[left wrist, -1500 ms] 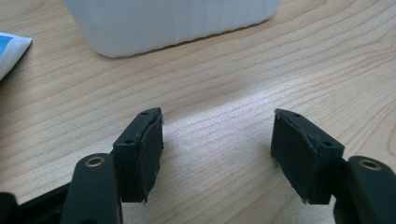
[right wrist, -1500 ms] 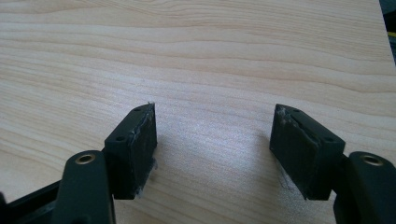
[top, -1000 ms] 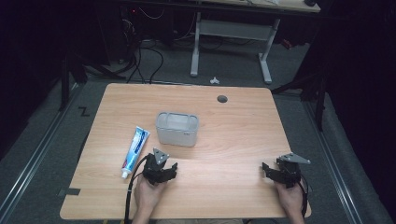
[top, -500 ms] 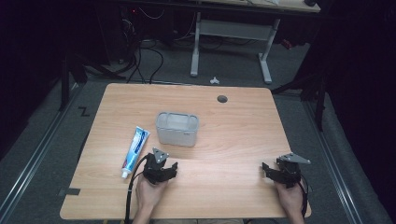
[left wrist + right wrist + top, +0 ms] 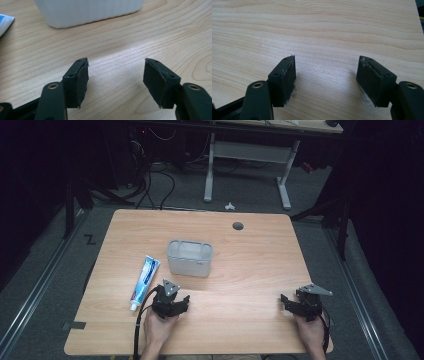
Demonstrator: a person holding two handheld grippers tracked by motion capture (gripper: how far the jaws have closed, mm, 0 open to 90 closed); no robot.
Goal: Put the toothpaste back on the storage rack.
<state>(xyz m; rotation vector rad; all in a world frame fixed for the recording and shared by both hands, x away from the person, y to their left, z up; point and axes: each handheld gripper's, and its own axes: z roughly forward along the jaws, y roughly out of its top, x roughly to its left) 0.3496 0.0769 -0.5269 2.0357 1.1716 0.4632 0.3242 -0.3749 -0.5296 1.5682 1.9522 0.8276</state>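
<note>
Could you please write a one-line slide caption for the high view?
Two hand-held grippers, left gripper and right gripper, rest near a toothpaste tube and container.

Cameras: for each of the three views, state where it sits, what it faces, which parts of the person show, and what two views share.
High view: above the table, looking down; both hands, left gripper, right gripper.
Left gripper view: on that gripper, facing the tub; open jaws.
Right gripper view: facing bare wood; open jaws.
Shared: tub and toothpaste, high and left views.
</note>
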